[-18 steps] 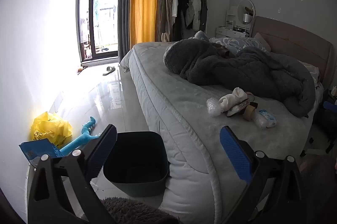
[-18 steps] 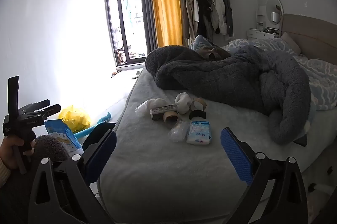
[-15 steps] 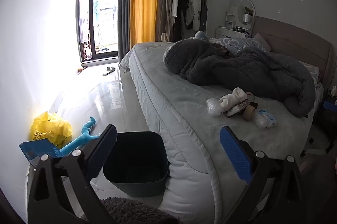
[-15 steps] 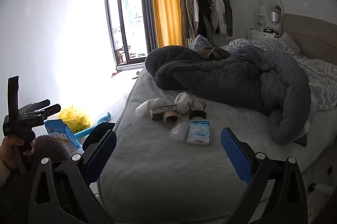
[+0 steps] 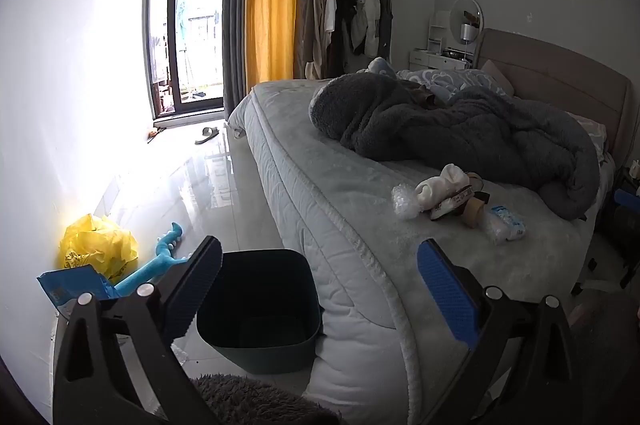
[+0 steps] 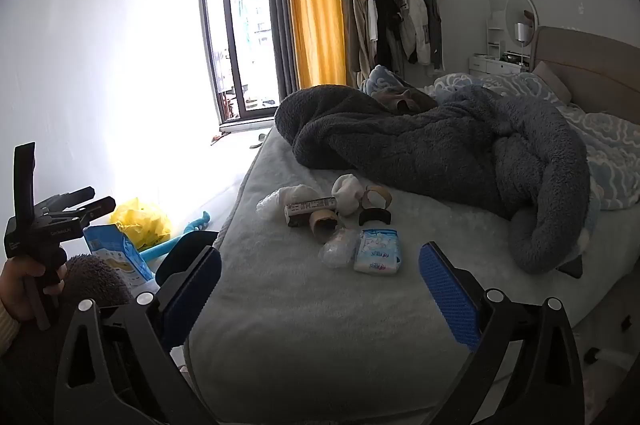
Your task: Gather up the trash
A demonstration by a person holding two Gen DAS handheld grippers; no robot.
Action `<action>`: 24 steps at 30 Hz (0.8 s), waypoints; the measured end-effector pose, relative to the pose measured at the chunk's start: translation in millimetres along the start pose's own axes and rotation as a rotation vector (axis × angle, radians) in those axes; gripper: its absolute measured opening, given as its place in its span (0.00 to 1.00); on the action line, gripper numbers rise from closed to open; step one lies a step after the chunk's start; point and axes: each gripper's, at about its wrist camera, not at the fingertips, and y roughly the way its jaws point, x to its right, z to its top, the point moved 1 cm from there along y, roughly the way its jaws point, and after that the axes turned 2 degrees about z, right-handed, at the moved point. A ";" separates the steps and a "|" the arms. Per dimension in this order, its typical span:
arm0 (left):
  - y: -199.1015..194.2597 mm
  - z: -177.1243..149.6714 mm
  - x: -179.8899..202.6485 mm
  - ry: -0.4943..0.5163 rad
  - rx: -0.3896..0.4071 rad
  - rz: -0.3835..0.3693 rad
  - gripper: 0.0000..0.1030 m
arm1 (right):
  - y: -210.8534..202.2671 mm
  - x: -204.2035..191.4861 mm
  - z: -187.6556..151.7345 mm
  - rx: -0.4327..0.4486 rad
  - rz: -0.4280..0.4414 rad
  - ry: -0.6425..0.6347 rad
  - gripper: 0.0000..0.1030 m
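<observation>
A small pile of trash lies on the grey bed (image 6: 304, 313): a blue-and-white tissue pack (image 6: 378, 251), a clear plastic wad (image 6: 338, 247), a cardboard roll (image 6: 324, 223), a printed wrapper (image 6: 310, 207), white crumpled pieces (image 6: 348, 191) and a tape ring (image 6: 378, 197). My right gripper (image 6: 320, 289) is open, short of the pile, nothing between its blue pads. The left gripper (image 5: 320, 289) is open too, above the dark bin (image 5: 256, 305) on the floor beside the bed. From the left wrist view the pile (image 5: 448, 193) sits far right. A hand holds the left gripper (image 6: 60, 217) at the left edge.
A bunched dark grey blanket (image 6: 460, 153) covers the bed behind the pile. On the floor by the white wall lie a yellow bag (image 5: 98, 245), a blue toy (image 5: 160, 261) and a blue packet (image 5: 68, 285). A slipper (image 5: 208, 134) lies near the balcony door.
</observation>
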 end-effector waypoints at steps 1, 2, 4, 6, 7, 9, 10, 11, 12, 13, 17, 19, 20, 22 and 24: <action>0.0 0.0 -0.5 -0.002 -0.001 -0.001 0.97 | -0.1 0.0 0.0 0.000 0.000 0.000 0.97; -0.1 0.0 -1.0 -0.003 -0.001 -0.001 0.97 | 0.1 -0.1 0.0 0.000 0.000 0.000 0.97; 0.1 0.0 -0.8 -0.002 -0.001 0.000 0.97 | 0.2 -0.1 -0.1 -0.001 0.000 -0.001 0.97; 0.1 0.0 -0.7 -0.001 -0.001 0.000 0.97 | 0.3 -0.1 -0.2 -0.001 0.000 -0.001 0.97; 0.0 -0.1 -1.1 -0.002 -0.001 0.000 0.97 | 0.3 0.0 -0.3 -0.001 0.000 -0.001 0.97; -0.6 -0.5 -0.3 -0.002 -0.002 0.000 0.97 | 0.4 0.1 -0.4 -0.001 0.000 -0.001 0.97; -0.7 -0.7 -0.7 -0.003 -0.003 0.001 0.97 | 0.5 0.0 -0.5 -0.002 -0.001 -0.001 0.97; -0.3 -1.2 0.4 -0.004 -0.003 0.000 0.97 | 0.5 0.0 -0.5 -0.001 0.000 -0.001 0.97; -0.2 -1.2 0.5 -0.004 -0.003 0.000 0.97 | 0.4 0.0 -0.6 -0.001 0.000 0.000 0.97; -0.2 -1.3 0.6 -0.004 -0.003 0.000 0.97 | 0.4 0.0 -0.6 -0.002 0.000 -0.001 0.97; -0.1 -1.4 0.5 -0.002 -0.004 0.001 0.97 | 0.4 0.0 -0.8 -0.002 -0.001 -0.002 0.97; 0.0 -1.3 0.3 -0.002 -0.004 0.000 0.97 | 0.4 0.0 -0.8 -0.002 -0.001 -0.002 0.97; -0.1 -1.4 0.2 -0.002 -0.004 0.000 0.97 | 0.4 0.1 -0.9 -0.002 -0.001 -0.002 0.97; 0.0 -1.4 0.0 -0.002 -0.004 0.000 0.97 | 0.3 0.1 -1.0 -0.002 -0.001 -0.002 0.97; 0.1 -1.1 0.1 -0.003 -0.005 0.000 0.97 | 0.4 0.1 -1.0 -0.003 -0.001 -0.002 0.97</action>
